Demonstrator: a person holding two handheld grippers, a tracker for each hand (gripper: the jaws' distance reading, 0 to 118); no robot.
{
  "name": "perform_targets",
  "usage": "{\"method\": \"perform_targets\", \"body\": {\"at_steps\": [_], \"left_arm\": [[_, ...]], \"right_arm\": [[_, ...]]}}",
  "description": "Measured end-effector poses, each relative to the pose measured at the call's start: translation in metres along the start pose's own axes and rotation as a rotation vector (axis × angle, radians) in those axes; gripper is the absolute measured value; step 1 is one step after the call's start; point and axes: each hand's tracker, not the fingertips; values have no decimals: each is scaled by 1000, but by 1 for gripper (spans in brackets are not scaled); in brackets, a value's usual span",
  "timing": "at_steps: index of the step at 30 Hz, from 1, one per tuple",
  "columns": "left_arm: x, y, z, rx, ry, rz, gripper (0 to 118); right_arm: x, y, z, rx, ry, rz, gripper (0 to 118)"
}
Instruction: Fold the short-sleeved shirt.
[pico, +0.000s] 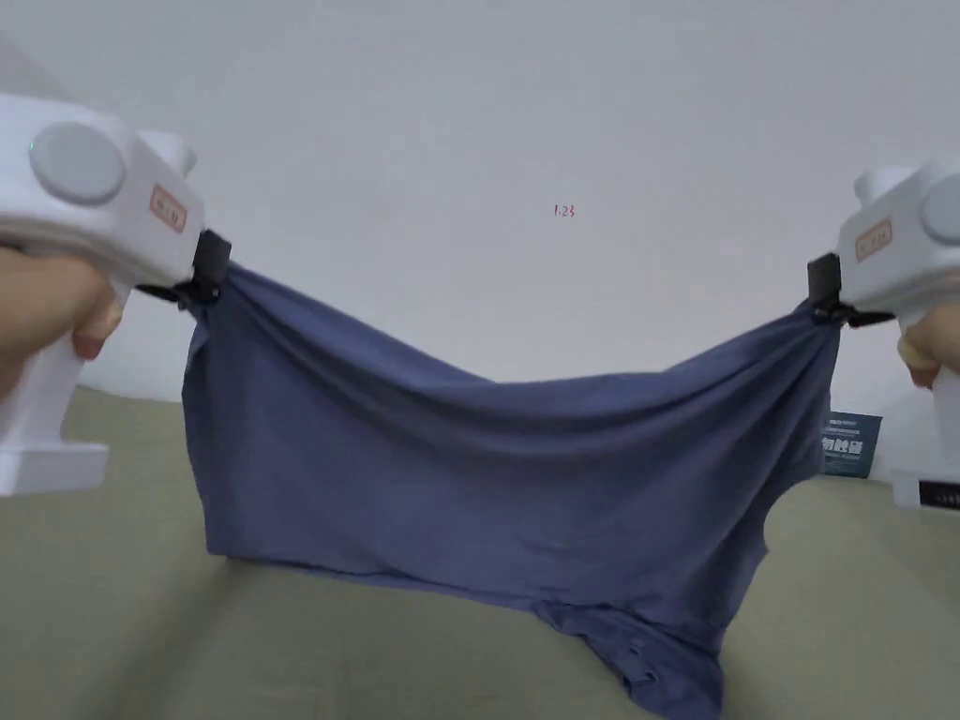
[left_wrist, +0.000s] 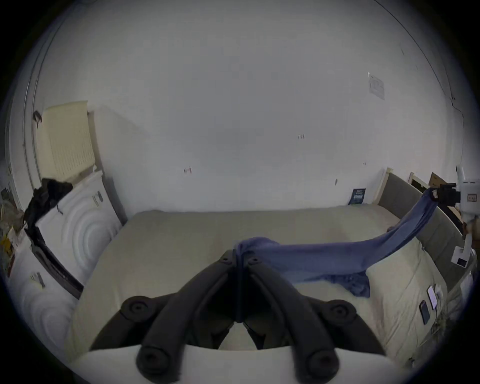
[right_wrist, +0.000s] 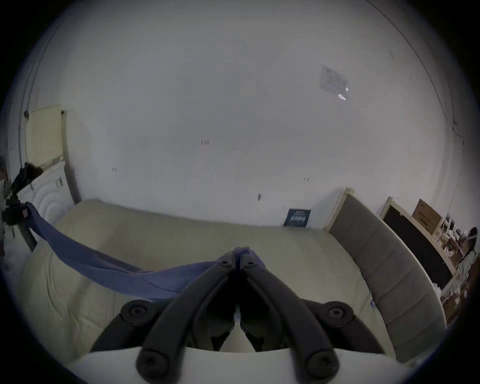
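Note:
A blue short-sleeved shirt (pico: 487, 469) hangs spread between my two grippers above a beige bed (pico: 122, 609). My left gripper (pico: 208, 277) is shut on its upper left corner, and my right gripper (pico: 825, 291) is shut on its upper right corner. The cloth sags in the middle; its lower right end (pico: 675, 675) touches the bed. In the left gripper view the black jaws (left_wrist: 240, 256) pinch bunched blue cloth (left_wrist: 324, 257), which stretches away to the right gripper (left_wrist: 441, 194). In the right gripper view the jaws (right_wrist: 241, 256) hold the shirt (right_wrist: 117, 270), which runs left to the other gripper (right_wrist: 15, 213).
A white wall (pico: 525, 141) stands behind the bed. A grey padded headboard (right_wrist: 384, 262) lines the bed's right side, a dark blue card (pico: 848, 445) leans on the wall, and white appliances (left_wrist: 67, 226) stand to the left. Two phones (left_wrist: 428, 304) lie on the bed's right edge.

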Motion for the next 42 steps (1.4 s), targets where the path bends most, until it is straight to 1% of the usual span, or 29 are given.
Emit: {"method": "perform_targets", "body": {"at_steps": [1, 2, 4, 6, 7, 8, 9, 10, 11, 12, 14, 15, 16, 17, 18, 19, 22, 23, 24, 26, 27, 30, 32, 34, 42], "left_arm": [[-4, -11, 4, -12, 5, 11, 4], [-8, -22, 11, -29, 5, 25, 4], [-16, -43, 23, -52, -4, 51, 4], [-19, -64, 40, -76, -20, 74, 4], [-21, -75, 48, -93, -38, 86, 4], [-22, -86, 56, -99, -42, 86, 4], [-22, -98, 64, -107, -42, 88, 4], [-22, -106, 71, -121, -49, 86, 4], [-22, -117, 80, -129, -51, 91, 4], [-23, -129, 88, -140, -60, 107, 4], [-24, -150, 104, -162, -73, 139, 4], [-25, -162, 112, -163, -75, 146, 4], [-25, -175, 120, -167, -78, 153, 4], [-26, -188, 129, -172, -79, 155, 4], [-28, -201, 136, -189, -80, 162, 4], [-29, -214, 141, -214, -82, 175, 4], [-34, -254, 155, -240, -85, 206, 4], [-35, -266, 157, -267, -83, 228, 4], [-35, -280, 161, -302, -77, 252, 4], [-34, -301, 165, -326, -70, 231, 4], [-34, -312, 168, -342, -67, 217, 4], [-34, -339, 176, -391, -63, 207, 4], [-33, -352, 182, -413, -64, 203, 4], [-30, -366, 191, -438, -68, 201, 4], [-23, -405, 203, -517, -69, 164, 4]], "right_arm": [[1, -11, 6, -14, 11, 14, 1], [1, -21, 15, -34, -17, 30, 1], [7, -33, 24, -49, -5, 28, 1], [13, -51, 39, -78, 8, 9, 1], [13, -56, 42, -97, 0, 16, 1], [10, -42, 30, -115, -5, 20, 1], [10, -43, 30, -128, -3, 14, 1], [10, -44, 30, -135, 3, 1, 1], [21, -69, 43, -131, 51, 25, 1], [20, -74, 45, -144, 52, 10, 1], [14, -79, 45, -162, 62, 9, 1], [21, -122, 84, -173, 2, -13, 1], [22, -151, 108, -175, 13, -11, 1], [21, -166, 118, -189, 20, -15, 1], [19, -179, 127, -199, 25, -20, 1], [24, -189, 118, -169, 64, 5, 1], [19, -232, 132, -224, 67, -24, 1], [18, -249, 139, -289, 66, -58, 1], [17, -263, 144, -297, 73, -66, 1], [12, -290, 153, -333, 80, -71, 1], [19, -305, 149, -357, 85, -82, 1], [16, -345, 159, -417, 85, -55, 1], [20, -368, 165, -469, 102, -79, 1], [24, -391, 172, -501, 98, -100, 1], [41, -446, 187, -583, 87, -96, 1]]}}
